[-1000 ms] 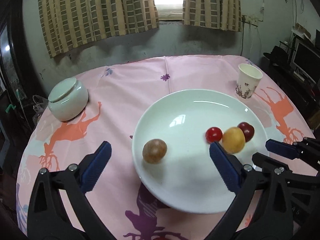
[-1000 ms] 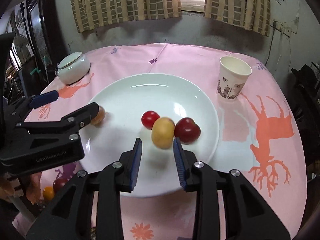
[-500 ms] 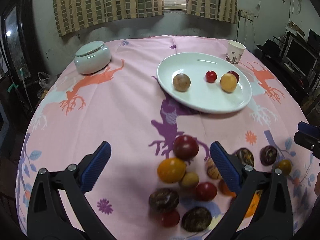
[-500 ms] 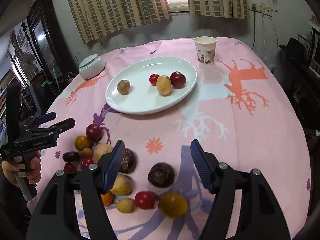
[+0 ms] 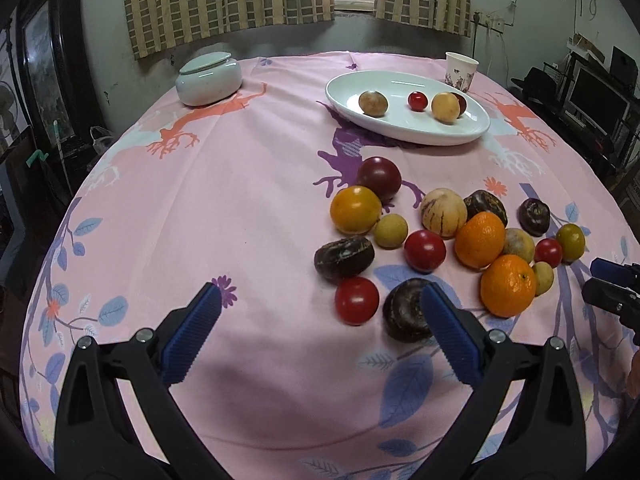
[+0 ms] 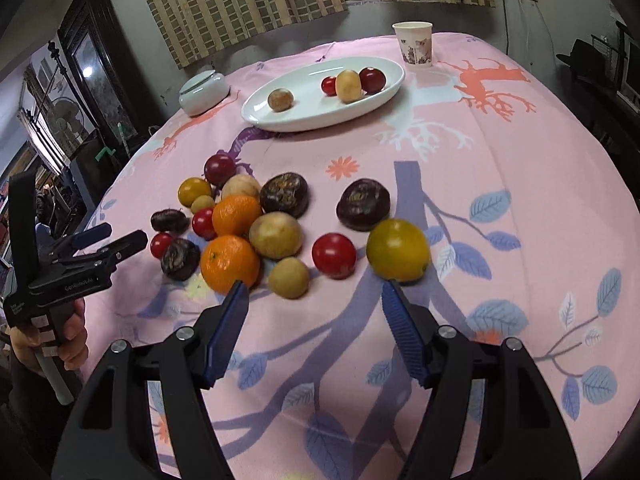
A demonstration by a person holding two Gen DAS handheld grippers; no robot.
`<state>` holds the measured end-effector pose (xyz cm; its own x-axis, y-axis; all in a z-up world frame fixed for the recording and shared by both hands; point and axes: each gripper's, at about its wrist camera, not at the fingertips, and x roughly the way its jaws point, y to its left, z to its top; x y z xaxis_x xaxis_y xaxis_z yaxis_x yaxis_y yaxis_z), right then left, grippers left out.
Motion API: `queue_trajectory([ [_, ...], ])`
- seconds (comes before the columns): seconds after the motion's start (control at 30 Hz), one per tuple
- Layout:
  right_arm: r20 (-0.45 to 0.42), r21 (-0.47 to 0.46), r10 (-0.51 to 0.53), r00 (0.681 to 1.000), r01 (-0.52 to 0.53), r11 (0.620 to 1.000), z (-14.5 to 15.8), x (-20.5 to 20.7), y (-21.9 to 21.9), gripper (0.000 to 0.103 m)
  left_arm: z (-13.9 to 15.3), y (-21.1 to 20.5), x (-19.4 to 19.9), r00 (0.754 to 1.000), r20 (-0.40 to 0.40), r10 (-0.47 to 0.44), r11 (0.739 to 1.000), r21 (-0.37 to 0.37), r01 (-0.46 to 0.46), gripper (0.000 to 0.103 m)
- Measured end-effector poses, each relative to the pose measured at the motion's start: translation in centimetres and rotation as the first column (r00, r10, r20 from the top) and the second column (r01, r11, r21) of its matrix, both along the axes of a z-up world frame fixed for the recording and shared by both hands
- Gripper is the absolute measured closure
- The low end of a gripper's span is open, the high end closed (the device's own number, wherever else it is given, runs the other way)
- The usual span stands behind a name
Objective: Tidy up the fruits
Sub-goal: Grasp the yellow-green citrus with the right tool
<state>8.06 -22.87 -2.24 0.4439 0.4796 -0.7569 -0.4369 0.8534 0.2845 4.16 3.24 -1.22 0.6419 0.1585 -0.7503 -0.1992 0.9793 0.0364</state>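
With your right claw (image 6: 314, 304) open and empty, take the smooth, easily bruised red tomato (image 6: 334, 255) at twelve o'clock gently across its middle

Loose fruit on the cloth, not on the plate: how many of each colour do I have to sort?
Orange fruit: 2
Bright red fruit: 3
Dark red fruit: 1
Dark brown wrinkled fruit: 4
Yellow to pale tan fruit: 6
Total: 16
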Motion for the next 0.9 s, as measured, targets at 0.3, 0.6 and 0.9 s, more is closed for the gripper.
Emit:
queue_trajectory([
  [0.3,-0.006,-0.023,-0.002,1.000,0.002,1.000,-1.2,-1.7,-1.1,0.033,-0.6,0.3,0.4,1.000,-0.018,0.003,1.000,-0.016,-0.004,0.002],
  [0.6,0.038,-0.043,-0.018,0.999,0.020,0.999,-0.2,-1.4,-1.5,0.033,-0.1,0.4,1.7,1.000,0.010,0.005,1.000,-0.016,-0.005,0.002],
  [0.9,0.054,-0.182,-0.143,0.988,0.151,0.972,-0.7,2.9,-1.6,0.034,-0.8,3.7,1.6,0.994,0.070,0.078,0.986,-0.152,-0.067,0.002],
])
